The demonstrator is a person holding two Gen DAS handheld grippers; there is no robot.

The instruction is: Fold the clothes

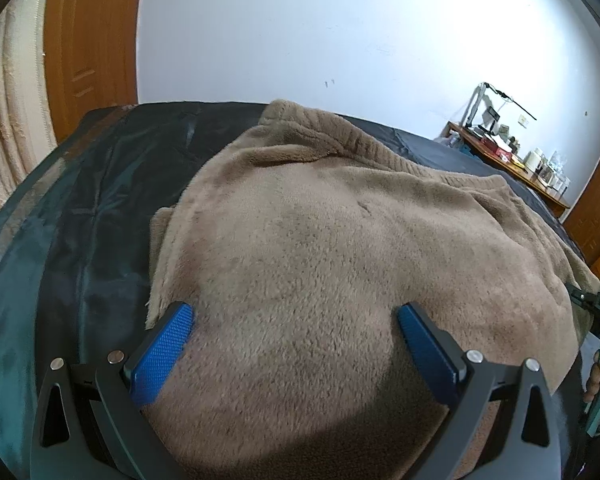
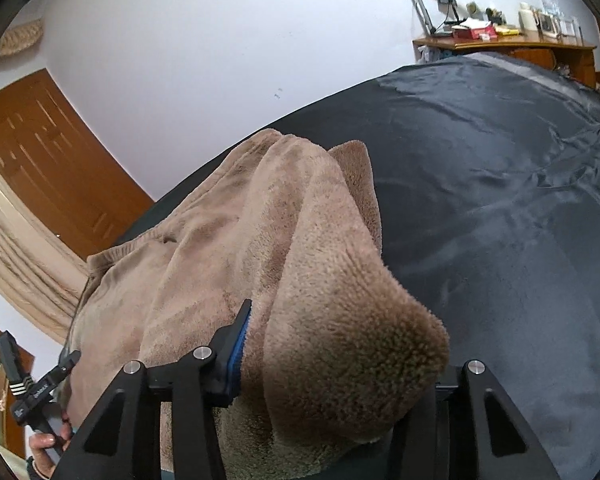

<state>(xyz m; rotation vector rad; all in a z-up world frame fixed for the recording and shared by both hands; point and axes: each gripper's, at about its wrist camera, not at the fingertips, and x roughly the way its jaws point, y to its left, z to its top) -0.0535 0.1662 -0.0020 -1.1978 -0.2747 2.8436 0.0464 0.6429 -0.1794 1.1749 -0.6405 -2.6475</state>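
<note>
My left gripper [image 1: 296, 344] hangs wide open, empty, over the brown fleece [image 1: 340, 260] filling mid-frame on the dark sheet [image 1: 80, 220]. My right gripper [image 2: 332, 360] pinches a bunched corner (far pad hidden); I'd lift slowly, keeping edges aligned.

Tan fleece garment [image 1: 320, 248] on dark sheet [image 1: 80, 208]

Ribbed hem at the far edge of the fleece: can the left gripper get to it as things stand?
Probably yes. The left gripper is open over the brown fleece, and nothing stands between it and the ribbed hem.
</note>
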